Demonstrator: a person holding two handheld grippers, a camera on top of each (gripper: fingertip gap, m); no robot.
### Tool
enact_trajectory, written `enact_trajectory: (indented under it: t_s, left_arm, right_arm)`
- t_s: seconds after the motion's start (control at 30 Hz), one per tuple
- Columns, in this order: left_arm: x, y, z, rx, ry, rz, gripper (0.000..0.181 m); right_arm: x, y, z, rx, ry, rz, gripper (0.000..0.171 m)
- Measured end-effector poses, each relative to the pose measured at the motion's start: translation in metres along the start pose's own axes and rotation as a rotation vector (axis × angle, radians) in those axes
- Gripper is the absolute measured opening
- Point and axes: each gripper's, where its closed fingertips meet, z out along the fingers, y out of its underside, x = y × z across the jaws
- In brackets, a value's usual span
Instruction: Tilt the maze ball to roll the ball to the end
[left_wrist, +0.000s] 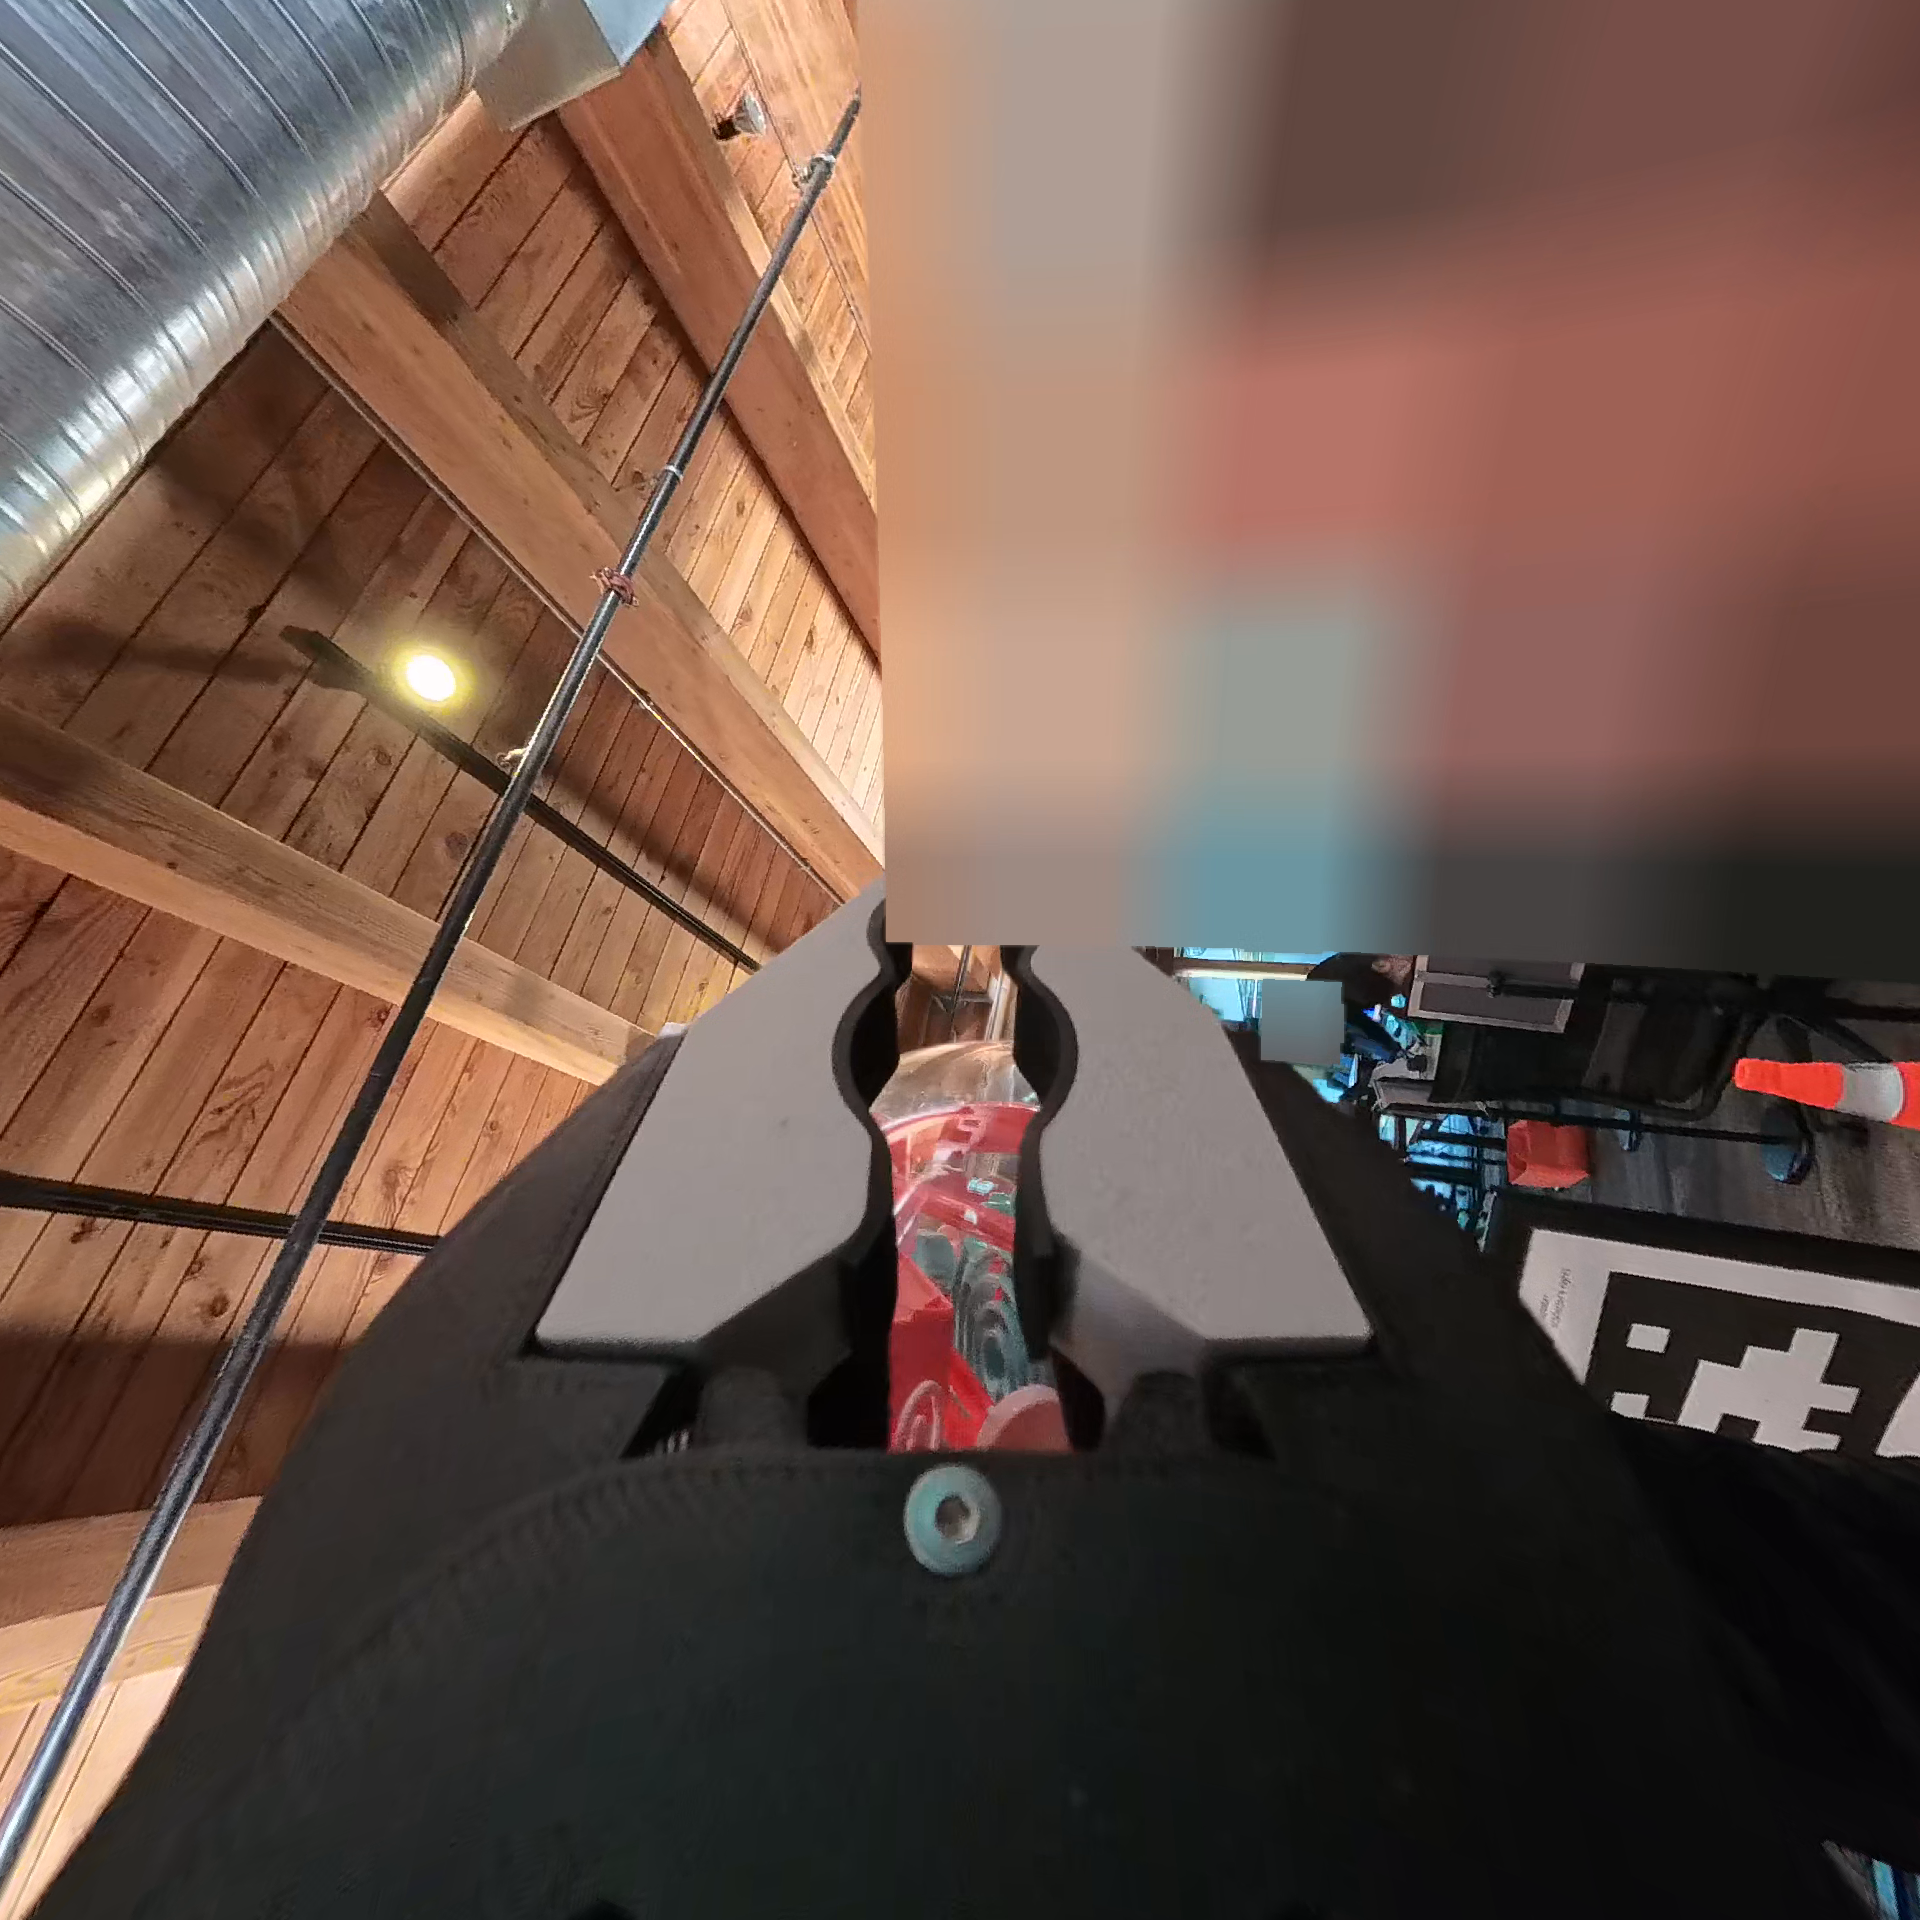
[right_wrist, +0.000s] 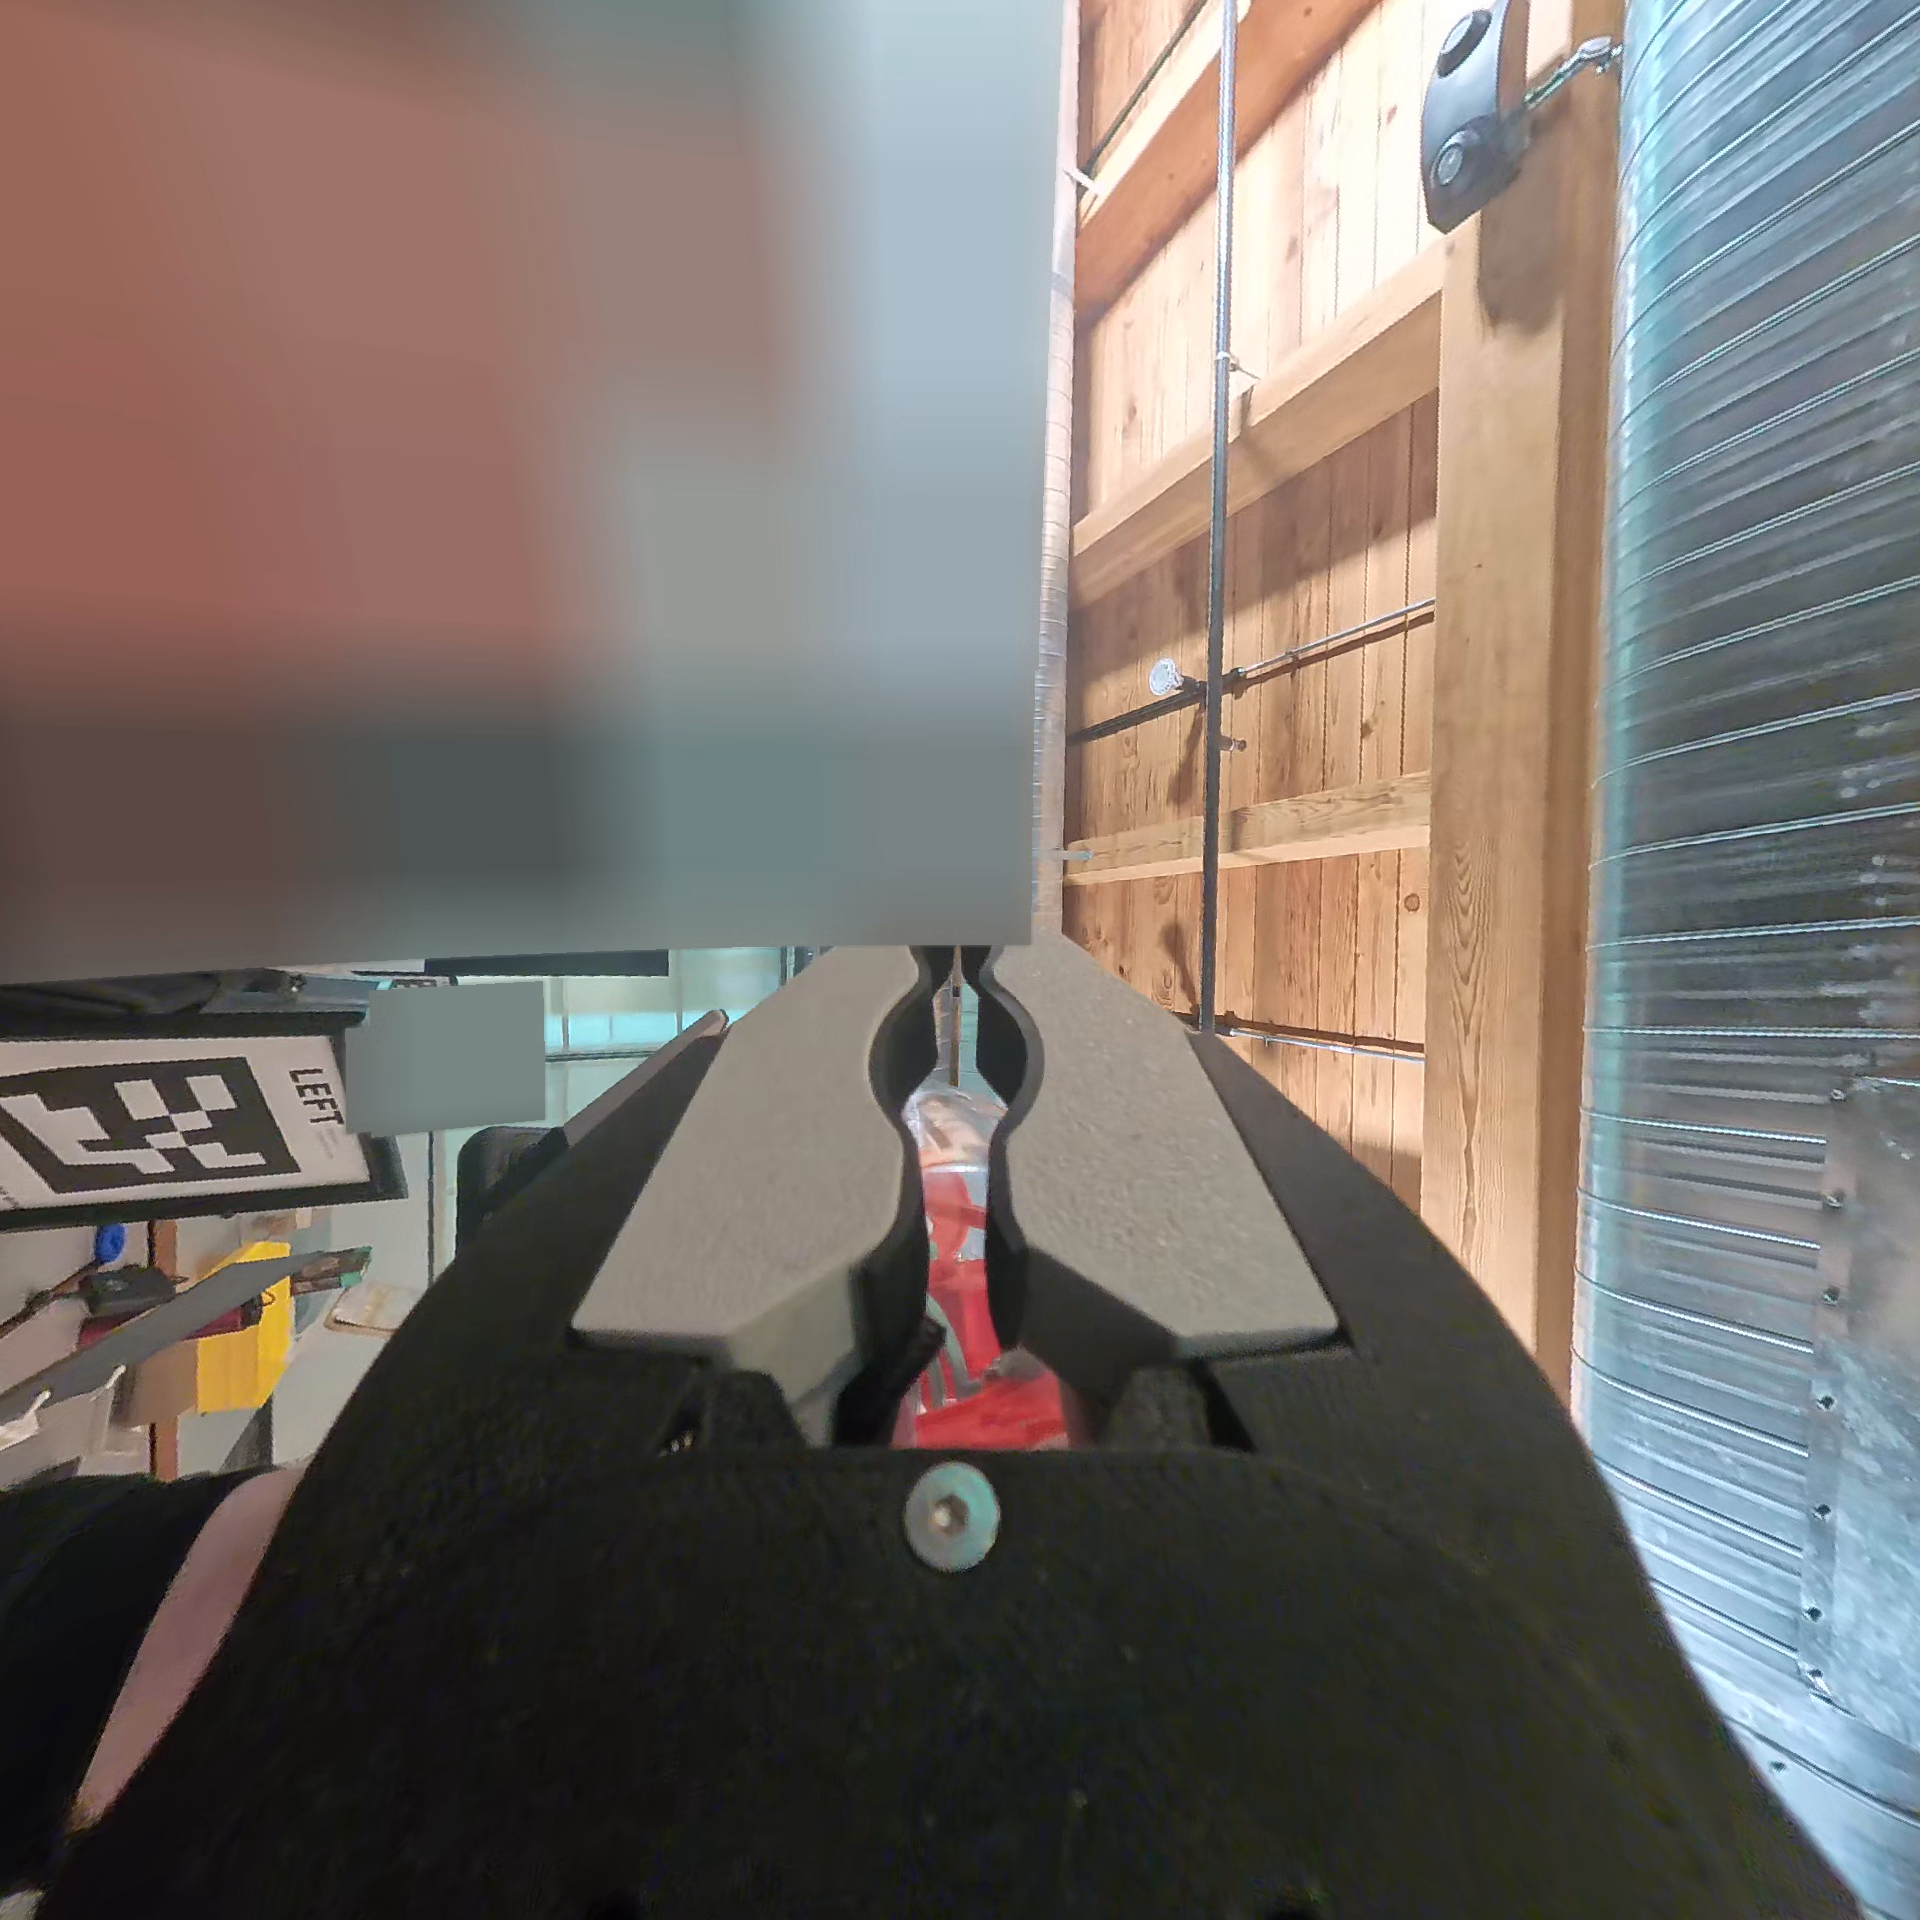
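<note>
Maze ball (left_wrist: 961, 1247) shows only as a sliver of clear shell and red track behind the narrow gap of our left tongs (left_wrist: 956, 956), and again past our right tongs (right_wrist: 954, 961). Both pairs stand nearly closed, and each looks to be pinching the ball, though the contact itself is hidden. We judge it a light, stiff, slippery plastic sphere that could crack under hard squeezing, best held on opposite sides. No tabletop is visible; both cameras look up at wooden ceiling planks (left_wrist: 312, 935) and a ribbed metal duct (right_wrist: 1766, 727), with an orange cone (left_wrist: 1829, 1086) farther off.
</note>
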Motion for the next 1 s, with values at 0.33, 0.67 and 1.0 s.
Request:
enact_trajectory:
  t_s: [0.33, 0.67, 1.0]
  left_arm:
    - [0.003, 0.011, 0.006, -0.083, 0.017, 0.039, 0.014]
    - [0.012, 0.024, 0.009, -0.162, 0.057, 0.087, 0.012]
    - [0.04, 0.086, 0.052, -0.522, 0.281, 0.216, 0.005]
  right_arm:
    - [0.018, 0.007, -0.015, 0.036, 0.109, 0.054, 0.0]
    - [0.032, 0.016, -0.033, 0.066, 0.203, 0.108, 0.0]
    - [0.081, 0.029, -0.111, 0.304, 0.504, 0.313, 0.0]
